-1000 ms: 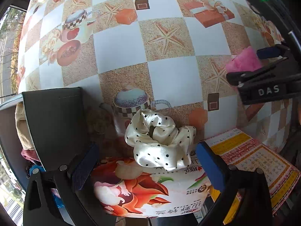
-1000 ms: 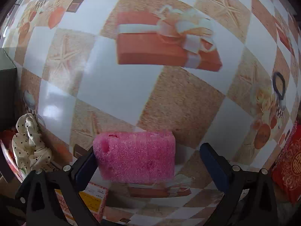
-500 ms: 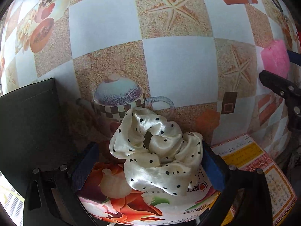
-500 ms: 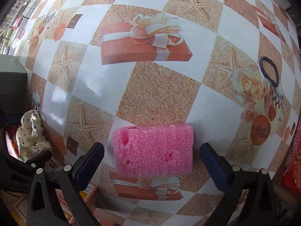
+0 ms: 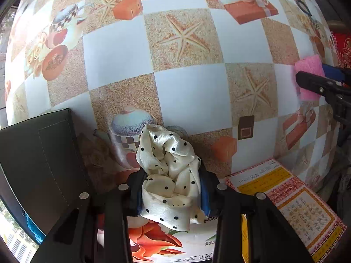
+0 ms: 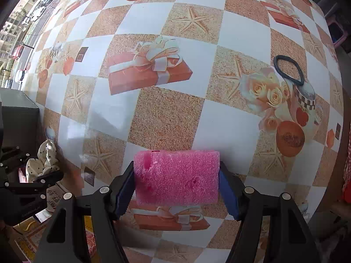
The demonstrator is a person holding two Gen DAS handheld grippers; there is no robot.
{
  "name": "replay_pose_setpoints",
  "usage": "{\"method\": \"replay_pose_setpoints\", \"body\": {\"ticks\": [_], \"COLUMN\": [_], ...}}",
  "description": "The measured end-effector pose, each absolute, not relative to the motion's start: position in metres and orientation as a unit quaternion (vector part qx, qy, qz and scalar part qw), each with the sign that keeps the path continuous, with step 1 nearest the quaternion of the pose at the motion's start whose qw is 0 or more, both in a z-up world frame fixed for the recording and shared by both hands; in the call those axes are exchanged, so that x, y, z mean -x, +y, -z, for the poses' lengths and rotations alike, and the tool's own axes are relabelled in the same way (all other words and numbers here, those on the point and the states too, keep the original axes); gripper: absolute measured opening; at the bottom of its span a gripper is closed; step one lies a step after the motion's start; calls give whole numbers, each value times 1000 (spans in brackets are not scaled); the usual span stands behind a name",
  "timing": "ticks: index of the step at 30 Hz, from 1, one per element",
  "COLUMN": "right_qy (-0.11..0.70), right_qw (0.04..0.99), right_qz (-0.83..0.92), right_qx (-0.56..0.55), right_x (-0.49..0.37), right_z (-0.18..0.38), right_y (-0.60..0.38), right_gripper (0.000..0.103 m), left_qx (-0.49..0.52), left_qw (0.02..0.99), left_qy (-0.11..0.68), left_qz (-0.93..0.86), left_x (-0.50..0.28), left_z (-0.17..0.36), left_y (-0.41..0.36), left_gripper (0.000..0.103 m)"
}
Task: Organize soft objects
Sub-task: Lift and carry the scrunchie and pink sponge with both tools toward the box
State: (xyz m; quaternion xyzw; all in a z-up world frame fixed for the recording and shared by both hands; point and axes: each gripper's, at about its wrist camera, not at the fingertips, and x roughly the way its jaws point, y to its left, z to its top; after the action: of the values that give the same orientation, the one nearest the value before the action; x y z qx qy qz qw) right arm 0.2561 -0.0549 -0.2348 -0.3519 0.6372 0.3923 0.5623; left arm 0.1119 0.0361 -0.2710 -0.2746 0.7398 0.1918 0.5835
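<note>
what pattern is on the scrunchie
Cream satin scrunchie with black polka dots, clearest in the left wrist view.

Print on flowered packet and yellow-red box, none legible

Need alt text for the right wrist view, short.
The right gripper is shut on a pink foam block above a checkered tablecloth. A dark hair tie lies far right; the polka-dot scrunchie is at left.
</note>
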Motion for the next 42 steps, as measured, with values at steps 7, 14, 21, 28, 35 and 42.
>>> {"method": "replay_pose_setpoints", "body": {"ticks": [7, 14, 21, 28, 35, 42], "right_qy": [655, 654, 629, 615, 600, 598], "right_qw": [571, 572, 577, 583, 594, 596], "right_qz": [-389, -400, -425, -440, -451, -450], "right_qx": [306, 292, 301, 297, 290, 290], "right_x": [-261, -248, -231, -206, -183, -156], "right_z": [207, 168, 161, 136, 95, 69], "right_y": [-87, -111, -66, -63, -87, -108], "right_gripper": [71, 71, 71, 71, 71, 71], "left_qx": [251, 247, 248, 251, 239, 233], "left_qw": [620, 643, 660, 675, 695, 707], "left_qy": [714, 694, 677, 659, 648, 637], "left_qz": [-206, -210, -214, -216, -202, -201], "left_x": [-114, -100, -65, -34, -21, -3], "left_z": [241, 202, 164, 148, 132, 120], "left_y": [31, 15, 16, 1, -14, -27], "left_gripper": [42, 42, 42, 42, 42, 42]}}
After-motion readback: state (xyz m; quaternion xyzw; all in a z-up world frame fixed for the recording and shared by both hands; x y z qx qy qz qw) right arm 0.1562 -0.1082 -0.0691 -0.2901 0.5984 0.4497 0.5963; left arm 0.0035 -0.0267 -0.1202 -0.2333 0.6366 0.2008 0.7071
